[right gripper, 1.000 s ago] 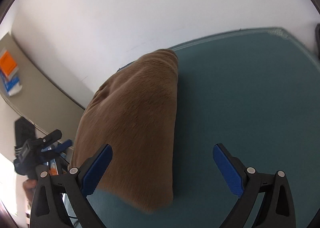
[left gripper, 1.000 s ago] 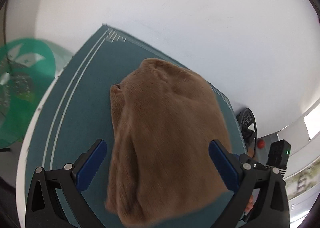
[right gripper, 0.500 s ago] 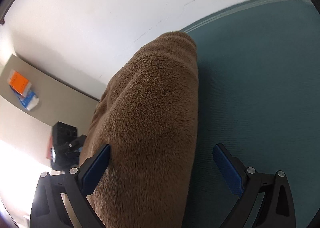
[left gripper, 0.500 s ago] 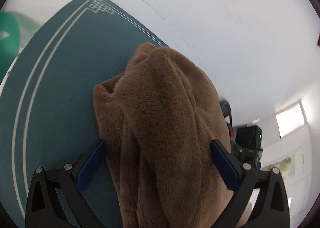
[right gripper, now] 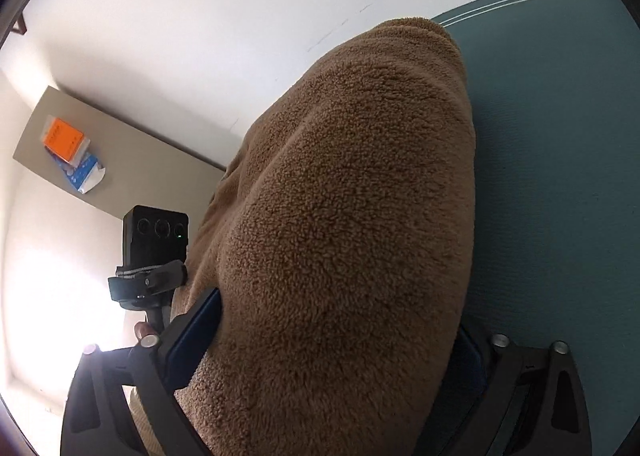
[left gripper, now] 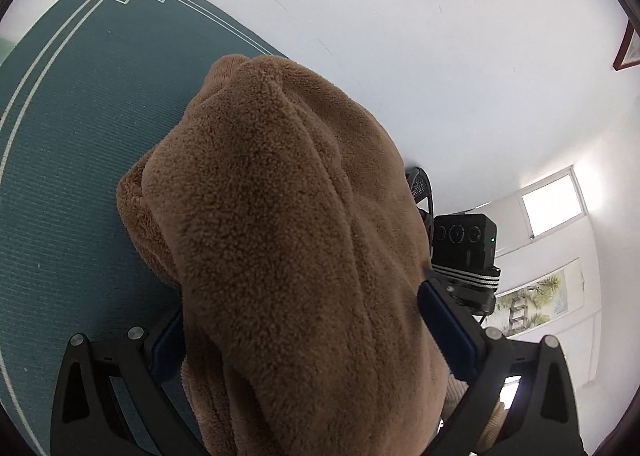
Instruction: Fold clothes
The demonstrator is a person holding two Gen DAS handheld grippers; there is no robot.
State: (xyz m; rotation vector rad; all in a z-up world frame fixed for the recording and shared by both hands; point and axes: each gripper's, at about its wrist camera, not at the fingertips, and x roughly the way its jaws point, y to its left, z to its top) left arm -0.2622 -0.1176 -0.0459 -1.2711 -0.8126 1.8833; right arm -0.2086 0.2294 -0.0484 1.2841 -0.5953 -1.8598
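- The mat [left gripper: 72,160] — teal, with white border lines and a knot pattern at its far corner — covers the surface; a white wall [left gripper: 400,36] rises behind it.
- The fleece [left gripper: 288,240], a brown bundled garment, lies on the mat near its far edge and fills the middle of both wrist views.
- The left gripper [left gripper: 308,340] has the near end of the fleece between its jaws; the blue pads sit against the pile on both sides, but whether they press or only flank it I cannot tell.
- The right gripper [right gripper: 332,340] straddles the other end — its jaws are closing with the fleece between them, the left pad touching the pile, the right pad mostly hidden by it.
- Each view shows the other gripper's black camera box [left gripper: 464,244] just beyond the fleece.
- An orange packet [right gripper: 64,138] lies on a beige shelf [right gripper: 132,160] well off to the side.
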